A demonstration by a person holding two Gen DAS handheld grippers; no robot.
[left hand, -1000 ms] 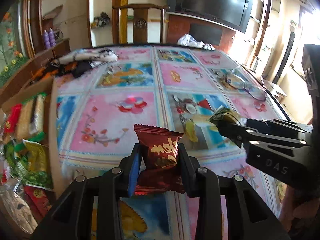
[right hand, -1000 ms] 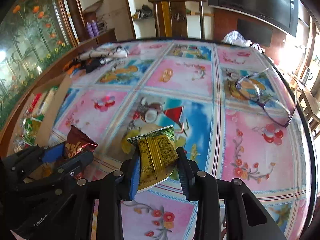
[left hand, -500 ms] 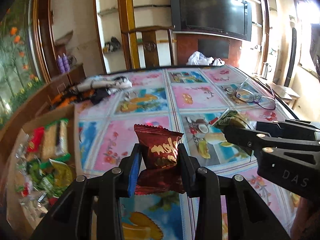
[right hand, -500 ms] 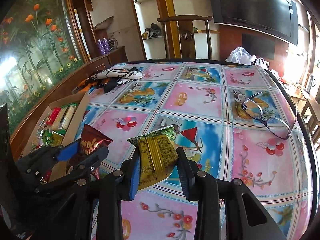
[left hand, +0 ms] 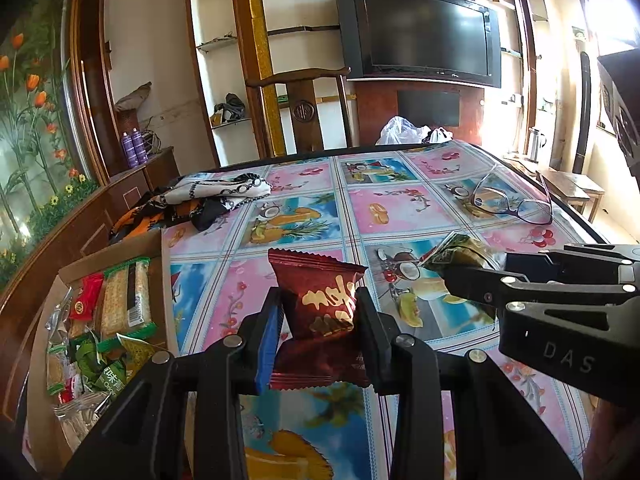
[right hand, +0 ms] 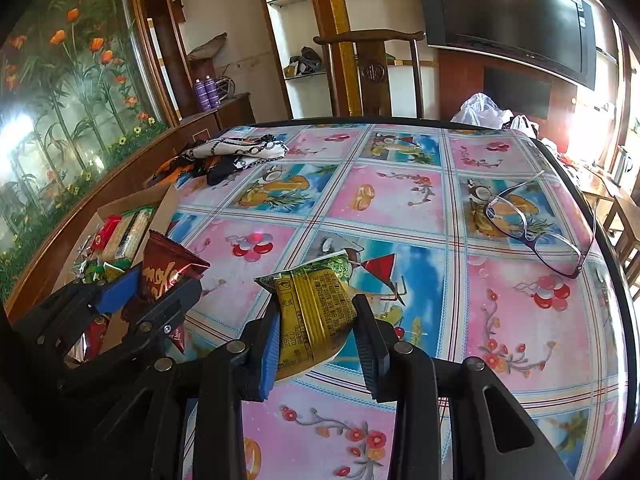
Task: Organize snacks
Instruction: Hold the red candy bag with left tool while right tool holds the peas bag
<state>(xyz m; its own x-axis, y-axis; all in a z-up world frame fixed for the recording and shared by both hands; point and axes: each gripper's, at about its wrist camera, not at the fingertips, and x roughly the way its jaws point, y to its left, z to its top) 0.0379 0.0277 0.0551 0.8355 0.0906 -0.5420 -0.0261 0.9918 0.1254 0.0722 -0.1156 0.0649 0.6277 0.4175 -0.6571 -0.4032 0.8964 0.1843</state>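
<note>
Both wrist views have tilted upward since a second ago: more wall, shelving and the television (left hand: 420, 38) now show, less of the near desk; both grips unchanged. Left gripper (left hand: 318, 322) is closed on a dark red snack packet (left hand: 320, 304), held upright above the desk and clear of it. Right gripper (right hand: 316, 330) is clamped on a yellow-green snack packet (right hand: 316, 304), also lifted off the surface, just right of the left one. Desk (right hand: 520, 320) carries a glossy cloth of pink and blue squares printed with fruit and flowers. An open cardboard box (left hand: 120, 248) sits at its left edge, holding assorted wrapped snacks (left hand: 120, 308). Crumpled patterned fabric (left hand: 208, 196) lies at the far left corner; a pair of spectacles (left hand: 512, 200), arms unfolded, lies at far right. White plastic bags (left hand: 404, 128) rest at the far edge. Behind the desk stands a wooden chair (left hand: 304, 108); recessed shelves (left hand: 228, 80) hold small items; two purple bottles (left hand: 134, 146) stand on a low cabinet; a floral glass panel (right hand: 60, 100) fills the left wall.
</note>
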